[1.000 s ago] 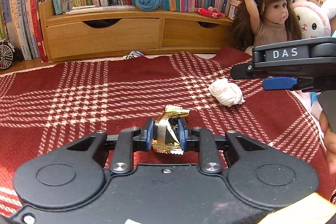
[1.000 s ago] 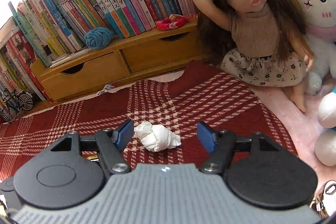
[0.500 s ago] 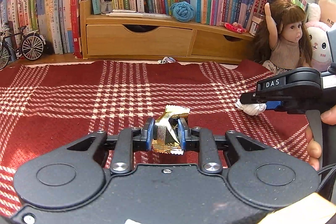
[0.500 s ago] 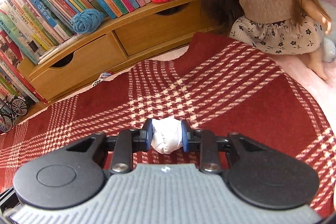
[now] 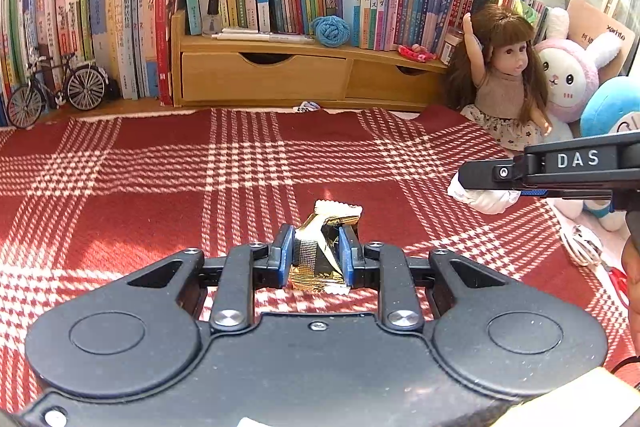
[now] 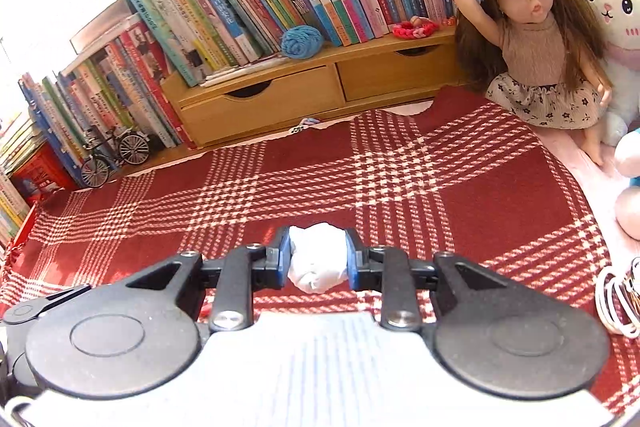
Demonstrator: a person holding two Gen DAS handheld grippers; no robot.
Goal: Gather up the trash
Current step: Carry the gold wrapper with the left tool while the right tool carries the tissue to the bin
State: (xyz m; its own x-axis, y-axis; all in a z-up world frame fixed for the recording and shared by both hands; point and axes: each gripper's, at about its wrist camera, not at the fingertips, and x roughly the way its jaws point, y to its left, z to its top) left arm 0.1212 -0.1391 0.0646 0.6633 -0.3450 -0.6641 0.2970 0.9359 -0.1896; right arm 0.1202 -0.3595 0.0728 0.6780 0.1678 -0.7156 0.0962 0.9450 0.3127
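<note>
Both visible scraps picked up: gold wrapper [image 5: 320,251] pinched in left gripper [image 5: 316,251] jaws, white tissue wad [image 6: 317,257] clamped in right gripper [image 6: 318,257] jaws above red plaid cloth [image 6: 360,167]; only binning left, no bin in view.

A crumpled gold foil wrapper [image 5: 318,251], shiny with a fine grid print and a serrated pale edge at its top, stands upright, pinched on both sides between blue pads above the red plaid cloth at 6 o'clock in the left wrist view. A white wad of tissue [image 6: 317,257], twisted and rounded, is likewise squeezed between blue pads at 6 o'clock in the right wrist view; it also shows at 3 o'clock from the left wrist camera.
</note>
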